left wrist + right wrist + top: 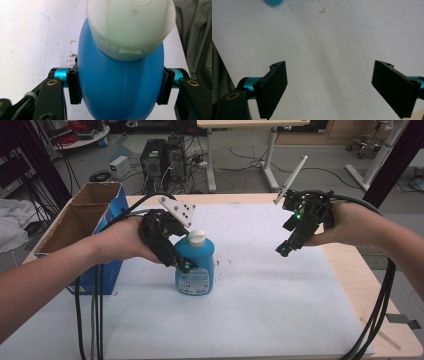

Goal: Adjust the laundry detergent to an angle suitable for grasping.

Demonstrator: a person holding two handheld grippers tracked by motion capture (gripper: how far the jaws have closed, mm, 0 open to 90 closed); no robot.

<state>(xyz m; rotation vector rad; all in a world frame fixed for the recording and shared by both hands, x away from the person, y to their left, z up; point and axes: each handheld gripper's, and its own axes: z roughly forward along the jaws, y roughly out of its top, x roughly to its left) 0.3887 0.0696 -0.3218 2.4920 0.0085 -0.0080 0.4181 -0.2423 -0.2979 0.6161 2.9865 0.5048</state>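
Between the pads of our left gripper (pixel 181 265) sits the blue bottle (pixel 195 265), its body pinched on both sides, and the left gripper view has its white flip cap (pixel 131 27) just above the jaws. Bottle upright on the white table cover (pixel 260 290), base touching it. Behind that gripper stands an open cardboard box (pixel 80 220). Off to the bottle's other side, well apart, our right gripper (pixel 284 249) hangs over bare cover, jaws spread wide with nothing between them.
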